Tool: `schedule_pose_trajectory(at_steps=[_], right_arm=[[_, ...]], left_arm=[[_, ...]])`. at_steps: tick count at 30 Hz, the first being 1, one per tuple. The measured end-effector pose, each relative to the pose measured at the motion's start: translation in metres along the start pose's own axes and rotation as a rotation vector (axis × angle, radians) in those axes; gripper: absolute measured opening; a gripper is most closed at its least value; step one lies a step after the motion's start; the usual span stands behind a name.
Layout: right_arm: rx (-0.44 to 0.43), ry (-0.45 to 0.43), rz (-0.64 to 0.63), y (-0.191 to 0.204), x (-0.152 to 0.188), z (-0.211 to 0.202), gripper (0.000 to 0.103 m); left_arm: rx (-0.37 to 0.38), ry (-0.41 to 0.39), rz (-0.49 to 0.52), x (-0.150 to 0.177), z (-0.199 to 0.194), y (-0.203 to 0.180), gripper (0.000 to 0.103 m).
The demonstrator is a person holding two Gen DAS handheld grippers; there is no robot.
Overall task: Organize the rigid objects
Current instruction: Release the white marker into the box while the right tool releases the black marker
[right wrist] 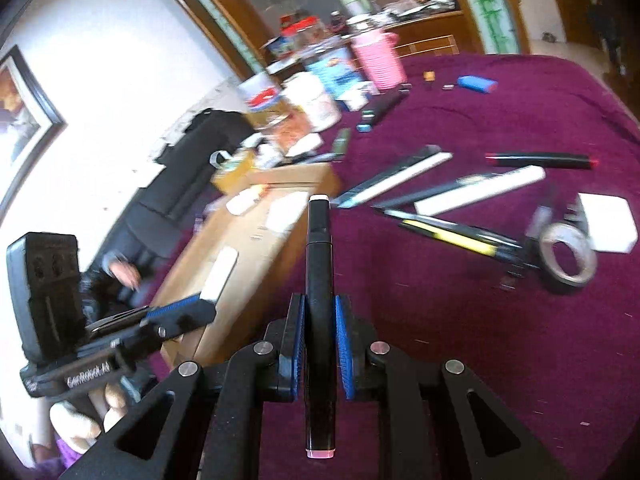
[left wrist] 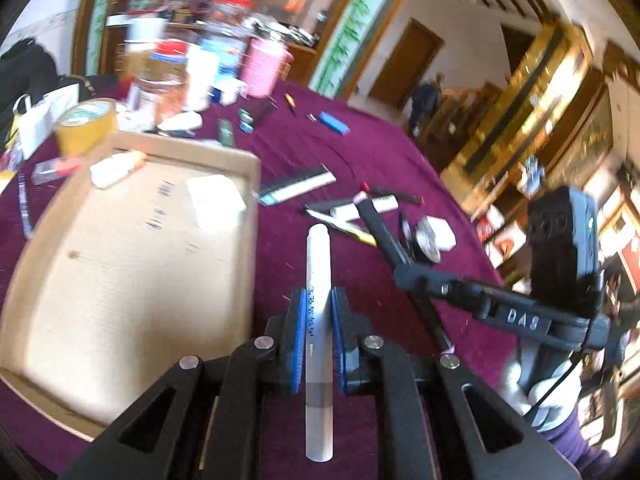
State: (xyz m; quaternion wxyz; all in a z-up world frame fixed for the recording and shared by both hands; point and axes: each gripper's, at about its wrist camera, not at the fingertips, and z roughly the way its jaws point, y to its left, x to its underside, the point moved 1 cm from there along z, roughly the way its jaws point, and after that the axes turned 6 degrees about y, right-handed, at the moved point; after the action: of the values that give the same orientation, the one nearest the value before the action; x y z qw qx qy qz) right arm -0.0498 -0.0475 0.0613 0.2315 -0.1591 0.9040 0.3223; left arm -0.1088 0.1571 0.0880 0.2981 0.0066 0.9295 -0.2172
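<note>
left claw (left wrist: 319, 300): clamped on a white marker (left wrist: 318, 280), blue pads squeezing both sides, cap end poking out forward and the other end sticking back past the pads toward me

right claw (right wrist: 320, 312): gripping a black marker (right wrist: 319, 264) with a pale tip out front and a pinkish end toward me; from my left cam I can see that claw (left wrist: 404, 268) off to the right with the marker angled up and away

where both are: up off the tabletop (right wrist: 460, 320), which has a purple cloth on it, just right of the cardboard box (left wrist: 132, 264)

cardboard box: shallow, open, sitting on the left part of the cloth; a couple of white bits lie inside at the far end, too blurry to name

still on the cloth: a ruler (right wrist: 396, 180), a black pen with red ends (right wrist: 540, 159), a white marker-ish stick (right wrist: 480, 192), a yellow-and-black pen (right wrist: 452, 234), a roll of tape (right wrist: 568, 256) just beside a white block (right wrist: 608, 224)

far side: blue eraser-looking thing (right wrist: 476, 83), pink ribbed cup (right wrist: 378, 62), yellow tape roll (left wrist: 86, 124), lots of blurry jars and boxes
</note>
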Motion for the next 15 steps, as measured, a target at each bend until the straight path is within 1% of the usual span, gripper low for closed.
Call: schedule_pose_trajectory(at_steps=[2, 4, 7, 9, 11, 15], right_arm=[[-0.043, 0.021, -0.003, 0.018, -0.01, 0.014, 0.016], [-0.07, 0.041, -0.006, 0.033, -0.018, 0.031, 0.016], [-0.093, 0.088, 0.0, 0.058, -0.034, 0.066, 0.017], [-0.085, 0.116, 0.009, 0.066, -0.042, 0.088, 0.017], [-0.059, 0.146, 0.018, 0.074, -0.052, 0.114, 0.017], [0.011, 0.179, 0.028, 0.078, -0.07, 0.151, 0.017]], left_arm=[[-0.026, -0.013, -0.024, -0.009, -0.007, 0.017, 0.012], [-0.057, -0.009, -0.05, -0.021, -0.009, 0.039, 0.012], [-0.096, 0.031, -0.097, -0.038, 0.003, 0.073, 0.012], [-0.125, 0.063, -0.129, -0.05, 0.019, 0.096, 0.012], [-0.138, 0.086, -0.153, -0.057, 0.033, 0.112, 0.012], [-0.158, 0.101, -0.174, -0.07, 0.056, 0.13, 0.012]])
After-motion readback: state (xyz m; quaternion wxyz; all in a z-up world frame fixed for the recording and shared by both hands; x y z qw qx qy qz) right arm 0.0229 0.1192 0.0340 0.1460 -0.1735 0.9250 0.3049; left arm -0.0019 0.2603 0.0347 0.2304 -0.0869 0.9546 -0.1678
